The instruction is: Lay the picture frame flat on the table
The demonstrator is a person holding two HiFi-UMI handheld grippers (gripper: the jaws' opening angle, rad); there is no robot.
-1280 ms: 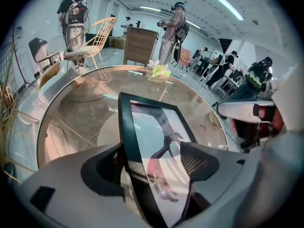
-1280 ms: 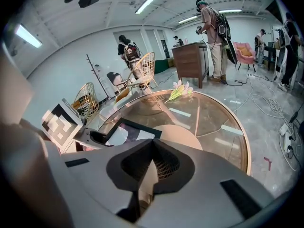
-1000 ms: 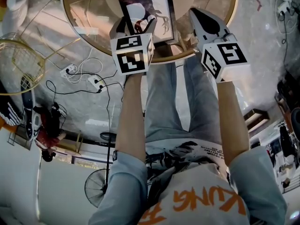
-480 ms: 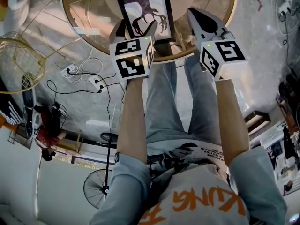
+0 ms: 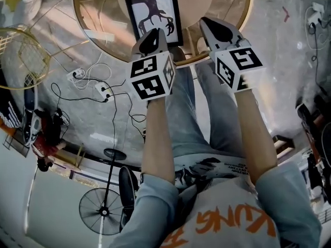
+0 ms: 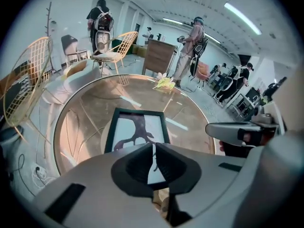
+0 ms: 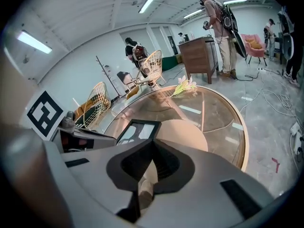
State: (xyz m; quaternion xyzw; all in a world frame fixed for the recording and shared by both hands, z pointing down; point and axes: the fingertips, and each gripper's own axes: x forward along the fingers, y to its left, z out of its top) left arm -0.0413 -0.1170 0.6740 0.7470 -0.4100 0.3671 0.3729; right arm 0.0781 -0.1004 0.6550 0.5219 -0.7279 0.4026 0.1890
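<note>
a bright hall with a pale stone floor (image 5: 289,61), where cables trail past a gold wire chair (image 5: 20,61) and a standing fan (image 5: 103,211). a round glass table (image 5: 101,6) with a wooden rim fills the top of the head view. the picture frame (image 5: 153,14), black-edged with a dark tree-like print, lies flat on the glass near the middle. the left gripper (image 5: 153,33) sits just short of the frame's near edge, its 2 jaws closing to a thin slit with nothing between them. the right gripper (image 5: 214,26) hangs beside it to the right of the frame, jaws together and empty.
</note>
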